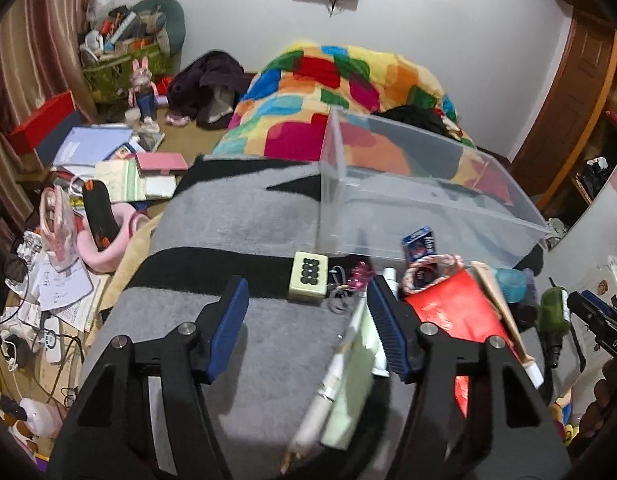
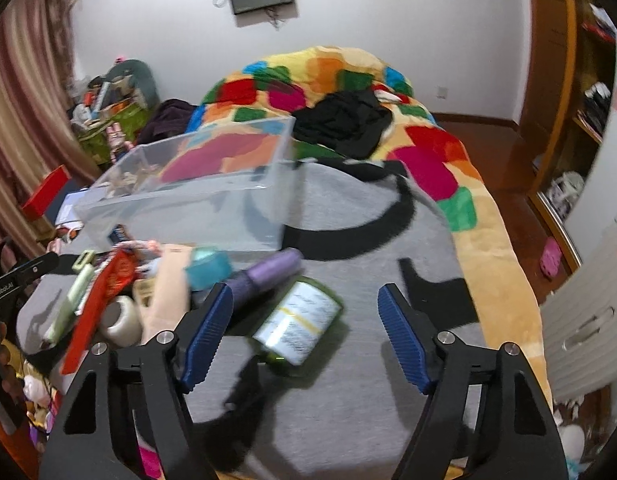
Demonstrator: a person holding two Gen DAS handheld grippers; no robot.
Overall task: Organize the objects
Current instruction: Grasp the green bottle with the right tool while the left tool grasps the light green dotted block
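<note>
A clear plastic box [image 1: 428, 200] [image 2: 188, 200] stands empty on the grey and black blanket [image 1: 236, 216]. A pile of small objects lies in front of it: a cream tile with dark dots [image 1: 308, 276], a red packet [image 1: 460, 312], a pale green tube [image 1: 352, 376], a teal cup [image 2: 208, 266], a purple bottle [image 2: 268, 272] and a dark green labelled bottle [image 2: 296, 320]. My left gripper [image 1: 304, 320] is open above the blanket, near the tile. My right gripper [image 2: 304, 320] is open around the green bottle, not touching it.
A colourful quilt [image 2: 348, 80] with black clothes [image 2: 340, 120] lies behind the box. Books, papers and toys [image 1: 108, 168] clutter the floor at the left. A white drawer unit [image 2: 588, 320] and wooden shelves [image 2: 580, 100] stand at the right.
</note>
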